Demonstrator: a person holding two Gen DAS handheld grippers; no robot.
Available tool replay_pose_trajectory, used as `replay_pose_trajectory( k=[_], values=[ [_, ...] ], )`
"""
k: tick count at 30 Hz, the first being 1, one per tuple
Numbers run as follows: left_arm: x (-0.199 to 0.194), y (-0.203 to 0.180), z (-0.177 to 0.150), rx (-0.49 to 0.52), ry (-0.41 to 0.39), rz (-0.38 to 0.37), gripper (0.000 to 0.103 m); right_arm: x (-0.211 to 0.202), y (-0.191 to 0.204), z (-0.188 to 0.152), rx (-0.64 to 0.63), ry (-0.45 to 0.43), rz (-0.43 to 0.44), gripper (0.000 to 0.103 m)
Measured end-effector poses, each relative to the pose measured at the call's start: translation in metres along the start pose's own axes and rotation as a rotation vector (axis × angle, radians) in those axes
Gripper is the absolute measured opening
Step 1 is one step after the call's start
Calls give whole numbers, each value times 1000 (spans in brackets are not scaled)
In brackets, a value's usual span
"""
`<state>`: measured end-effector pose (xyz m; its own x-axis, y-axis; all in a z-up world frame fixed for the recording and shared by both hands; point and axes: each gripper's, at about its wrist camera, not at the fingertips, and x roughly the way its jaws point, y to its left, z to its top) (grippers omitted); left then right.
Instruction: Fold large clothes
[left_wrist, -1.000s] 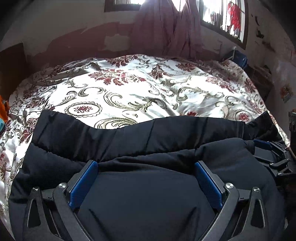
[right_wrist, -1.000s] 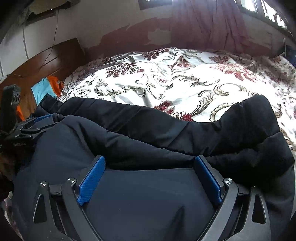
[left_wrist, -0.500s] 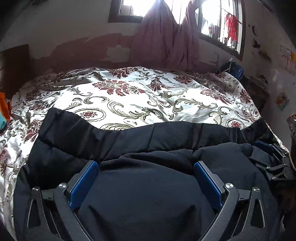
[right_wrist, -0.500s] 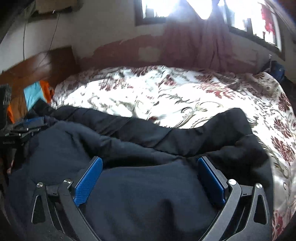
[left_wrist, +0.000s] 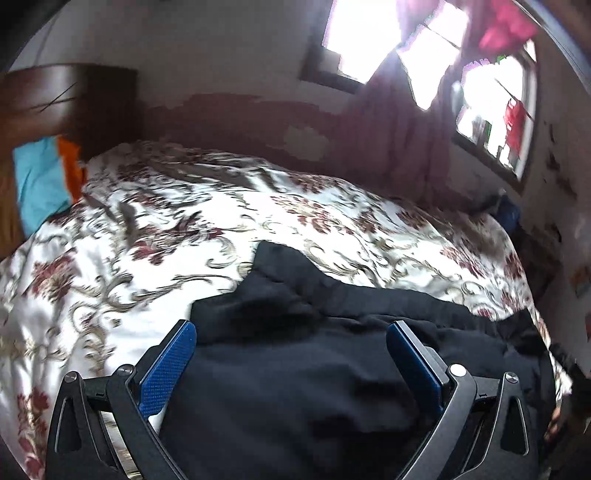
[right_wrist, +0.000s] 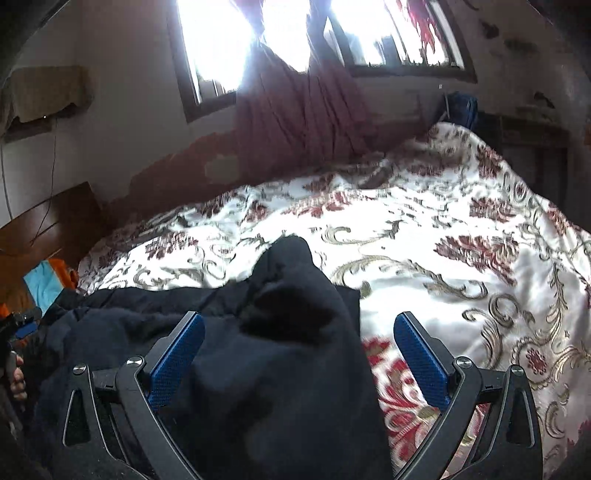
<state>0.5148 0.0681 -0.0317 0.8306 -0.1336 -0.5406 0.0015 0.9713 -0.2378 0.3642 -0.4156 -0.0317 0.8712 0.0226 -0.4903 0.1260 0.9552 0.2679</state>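
A large black padded garment (left_wrist: 314, 369) lies folded on the near side of the bed, and it also shows in the right wrist view (right_wrist: 258, 369). My left gripper (left_wrist: 291, 354) is open, its blue pads (left_wrist: 166, 369) wide apart above the garment's left part. My right gripper (right_wrist: 299, 350) is open over the garment's right end; its right pad (right_wrist: 421, 358) is over the bedspread. The left gripper also appears at the far left of the right wrist view (right_wrist: 22, 328). Neither gripper holds cloth.
The bed is covered by a white bedspread with red flowers (left_wrist: 258, 221), also in the right wrist view (right_wrist: 461, 258). A wooden headboard (left_wrist: 66, 103) and a blue and orange cloth (left_wrist: 44, 177) are at the left. Maroon curtains (right_wrist: 303, 110) hang under bright windows.
Both grippers have lifted and tilted up, showing more wall and window. The left view has swung left and the right view right. The garment looks narrower, more bunched. Both stay open.
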Motion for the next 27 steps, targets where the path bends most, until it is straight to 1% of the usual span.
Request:
replay_pose_trajectory(
  k=[1,3,4,6,10,11,13,15,19,22,24,27],
  values=[
    [-1,8,1,-15,17,8,103,2,-3,1,-12,26,4,101],
    [1,24,1,-45,65,-3,103,7,-5,0,-39,78,14,100],
    [4,33,1,-71,102,-13,103,11,-8,-1,-53,108,17,100],
    [10,49,-1,-110,166,-28,103,16,-11,-3,-67,148,-6,100],
    [26,67,-12,-126,284,-43,103,31,-22,-10,-29,216,7,100],
    [28,70,-16,-134,299,-63,103,36,-25,-12,-15,233,15,101],
    [31,74,-23,-151,302,-88,103,44,-29,-18,10,268,45,101],
    [31,74,-26,-156,288,-99,103,52,-35,-22,41,302,90,101],
    [31,74,-31,-154,279,-119,103,54,-43,-27,94,308,151,102],
    [30,74,-32,-156,276,-141,103,53,-38,-30,74,303,183,102],
    [29,71,-33,-143,276,-159,103,51,-31,-35,39,295,226,102],
    [28,65,-35,-106,276,-186,103,51,-24,-38,-3,312,307,102]
  ],
)
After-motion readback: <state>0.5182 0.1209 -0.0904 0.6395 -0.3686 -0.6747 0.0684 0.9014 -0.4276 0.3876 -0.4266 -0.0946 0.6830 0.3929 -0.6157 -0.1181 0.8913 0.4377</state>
